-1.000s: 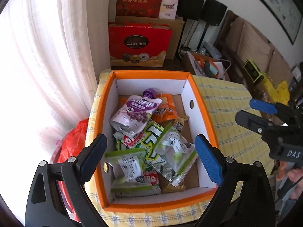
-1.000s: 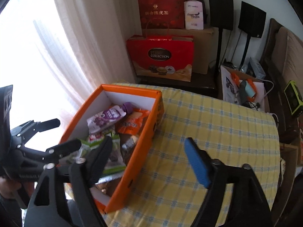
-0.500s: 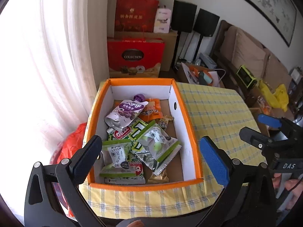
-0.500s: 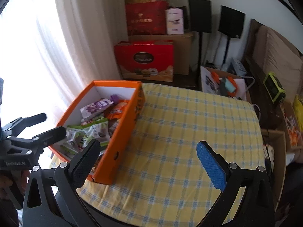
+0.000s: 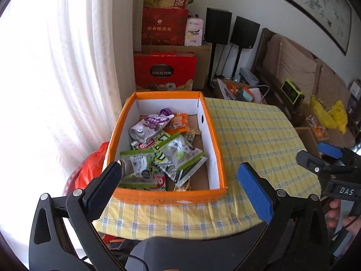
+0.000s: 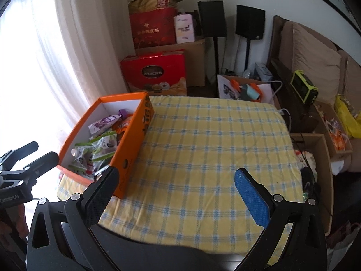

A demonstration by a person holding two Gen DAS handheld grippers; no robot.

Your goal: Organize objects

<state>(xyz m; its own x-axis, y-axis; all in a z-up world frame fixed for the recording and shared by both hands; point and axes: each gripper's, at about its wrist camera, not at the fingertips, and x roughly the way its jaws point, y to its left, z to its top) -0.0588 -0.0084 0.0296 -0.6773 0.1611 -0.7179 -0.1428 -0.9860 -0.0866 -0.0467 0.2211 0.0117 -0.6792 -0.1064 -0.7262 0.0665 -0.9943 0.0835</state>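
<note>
An orange box (image 5: 212, 135) with white inner walls sits on the left part of a table with a yellow checked cloth (image 5: 255, 135). It holds several snack packets: a purple pouch (image 5: 150, 126), an orange packet (image 5: 178, 124) and green packets (image 5: 180, 155). My left gripper (image 5: 179, 180) is open and empty, held back from the box's near end. My right gripper (image 6: 176, 188) is open and empty above the cloth (image 6: 214, 146), right of the box (image 6: 135, 135). Each gripper shows at the edge of the other's view.
White curtains (image 5: 67, 67) hang left of the table. Red gift bags (image 5: 164, 72) and cardboard boxes stand behind it, with two black speakers (image 5: 232, 29). A sofa (image 5: 293, 67) and a green device (image 5: 292, 91) are at the right. A red bag (image 5: 90, 169) lies left of the box.
Both grippers have pulled back and up from the box and table, so more of the room shows. Both stay open and empty. The box and its contents have not moved.
</note>
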